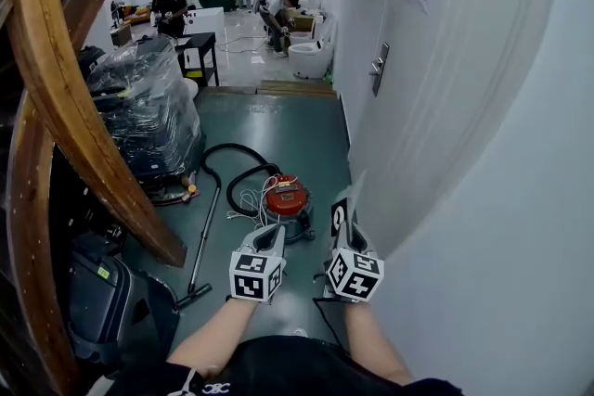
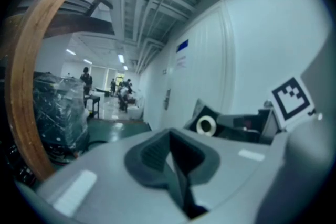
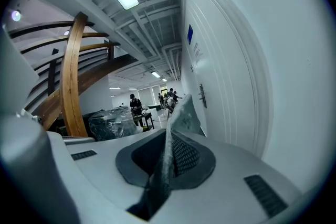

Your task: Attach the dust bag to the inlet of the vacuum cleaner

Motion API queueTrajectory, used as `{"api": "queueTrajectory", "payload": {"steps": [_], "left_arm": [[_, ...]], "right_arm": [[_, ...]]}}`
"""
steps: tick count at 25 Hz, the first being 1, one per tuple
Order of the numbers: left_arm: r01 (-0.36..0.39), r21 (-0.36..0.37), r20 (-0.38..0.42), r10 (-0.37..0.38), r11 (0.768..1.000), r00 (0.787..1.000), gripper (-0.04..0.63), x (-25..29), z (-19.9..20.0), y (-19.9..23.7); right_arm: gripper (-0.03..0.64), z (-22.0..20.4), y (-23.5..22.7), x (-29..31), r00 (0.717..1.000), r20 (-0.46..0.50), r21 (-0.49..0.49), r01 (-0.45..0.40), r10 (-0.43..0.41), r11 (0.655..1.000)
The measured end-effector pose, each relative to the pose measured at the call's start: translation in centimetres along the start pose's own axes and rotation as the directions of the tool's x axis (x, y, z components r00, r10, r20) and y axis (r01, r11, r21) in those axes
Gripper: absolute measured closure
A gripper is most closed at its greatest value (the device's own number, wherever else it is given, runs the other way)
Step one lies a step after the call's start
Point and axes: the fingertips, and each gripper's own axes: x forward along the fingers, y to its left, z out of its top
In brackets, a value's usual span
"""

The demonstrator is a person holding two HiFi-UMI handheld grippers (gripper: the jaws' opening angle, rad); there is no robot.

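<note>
Near the round red vacuum cleaner (image 1: 286, 197), the right gripper (image 1: 345, 233) is pinching the floppy grey fabric dust bag (image 3: 181, 116), left gripper (image 1: 272, 236) closed empty; its stiff black collar (image 2: 215, 114) is looking grabbier.

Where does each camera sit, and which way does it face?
Head view: on the person's head, looking down at the vacuum cleaner; forearms, left hand-held gripper and right hand-held gripper show.
Left gripper view: on that hand-held gripper, along its shut jaws down the corridor; the right one's marker cube shows.
Right gripper view: on that hand-held gripper, along jaws clamped on the dust bag.
Shared: dust bag's collar, head and left gripper views.
</note>
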Motion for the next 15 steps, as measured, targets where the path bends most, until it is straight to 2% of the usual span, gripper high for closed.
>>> {"api": "queueTrajectory", "payload": {"steps": [9,15], "left_arm": [[-0.011,-0.006,-0.01,0.011,1.0,1.0,0.6,6.6,0.9,-0.9],[-0.006,-0.076,-0.014,0.005,0.997,1.0,0.598,9.0,0.2,-0.7]], "right_arm": [[0.598,1.3,-4.1,5.3,0.999,-0.029,0.014,-0.028,0.028,1.0],[0.598,1.6,-5.1,6.9,0.998,-0.044,0.01,-0.033,0.033,0.999]]}}
